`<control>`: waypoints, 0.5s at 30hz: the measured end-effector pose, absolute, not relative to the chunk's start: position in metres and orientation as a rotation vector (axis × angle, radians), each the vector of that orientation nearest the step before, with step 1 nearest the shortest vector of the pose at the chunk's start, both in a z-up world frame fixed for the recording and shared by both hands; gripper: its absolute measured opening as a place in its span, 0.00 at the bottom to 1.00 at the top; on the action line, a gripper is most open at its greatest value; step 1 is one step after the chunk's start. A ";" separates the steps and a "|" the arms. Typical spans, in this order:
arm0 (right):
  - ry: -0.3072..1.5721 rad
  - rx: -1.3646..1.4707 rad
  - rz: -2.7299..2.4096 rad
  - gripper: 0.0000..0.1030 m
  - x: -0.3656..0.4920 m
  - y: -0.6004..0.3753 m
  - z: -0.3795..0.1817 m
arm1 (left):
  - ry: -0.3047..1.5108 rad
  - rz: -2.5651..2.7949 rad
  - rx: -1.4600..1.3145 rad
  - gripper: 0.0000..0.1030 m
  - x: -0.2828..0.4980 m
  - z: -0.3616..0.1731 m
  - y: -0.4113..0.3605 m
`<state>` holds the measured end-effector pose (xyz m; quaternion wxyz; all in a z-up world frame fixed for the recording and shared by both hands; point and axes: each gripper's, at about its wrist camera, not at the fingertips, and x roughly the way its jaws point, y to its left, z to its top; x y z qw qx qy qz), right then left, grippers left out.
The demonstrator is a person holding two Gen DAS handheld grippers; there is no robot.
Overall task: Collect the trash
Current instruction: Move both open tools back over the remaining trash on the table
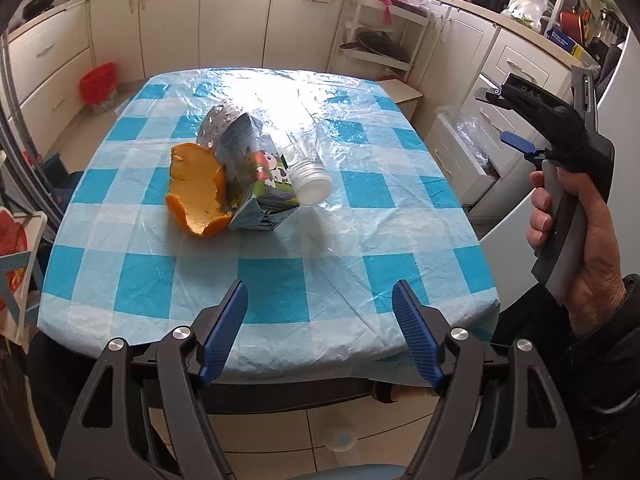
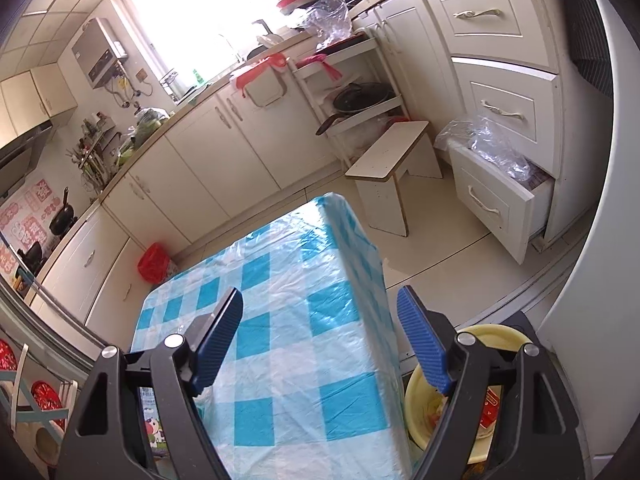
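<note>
Left wrist view: both tools, left tool (image 1: 320,320) and right tool (image 2: 320,324), gape wide, empty; beside the milk carton (image 1: 256,168) mid-desk (image 1: 360,240), light crushable bottle (image 1: 308,160) suits its stiff neck, orange peel (image 1: 196,192) its rim

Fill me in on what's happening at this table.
A person holds a gripper in each hand over a checked table. Both the left gripper and the right gripper are open and empty. An orange peel, a milk carton and a clear bottle lie untouched together.
</note>
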<state>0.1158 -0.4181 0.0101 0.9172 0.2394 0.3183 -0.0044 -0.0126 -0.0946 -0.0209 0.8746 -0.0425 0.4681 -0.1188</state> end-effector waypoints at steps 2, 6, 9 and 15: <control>0.660 0.476 -0.004 0.75 0.115 -0.413 0.009 | 0.977 -0.245 -0.095 0.69 -0.014 -0.022 -0.092; 0.675 0.463 -0.001 0.75 0.115 -0.409 0.005 | 0.981 -0.250 -0.097 0.70 -0.014 -0.023 -0.094; 0.680 0.472 -0.002 0.75 0.115 -0.410 0.002 | 0.991 -0.257 -0.092 0.70 -0.014 -0.025 -0.098; 0.683 0.481 0.000 0.75 0.113 -0.412 -0.001 | 1.004 -0.264 -0.084 0.70 -0.013 -0.029 -0.103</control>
